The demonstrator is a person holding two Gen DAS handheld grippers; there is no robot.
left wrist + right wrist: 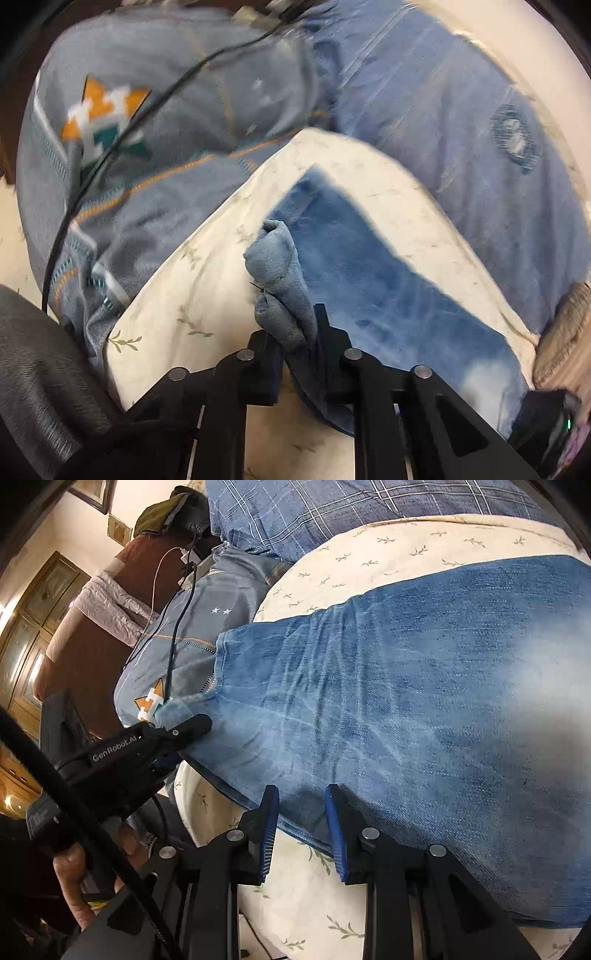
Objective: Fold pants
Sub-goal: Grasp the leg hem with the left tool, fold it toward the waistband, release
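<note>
**Between the claws: denim pinched at the bed's edge**

At the bed (406, 542) edge, I see my left gripper (295, 332) clamped on a bunched corner of the pants (424, 701). My right gripper (301, 827) straddles the hem edge; whether its blue ribbed pads press it I cannot tell. Faded jeans run lengthwise across the leaf-print sheet. "GenRobot.AI" marks the left tool.

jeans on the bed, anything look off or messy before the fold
One corner of the jeans is bunched into a tight wad in the left claw, lifted off the leaf-print sheet. A black cable trails across the grey pillow beside them. Otherwise the denim lies fairly flat.
</note>
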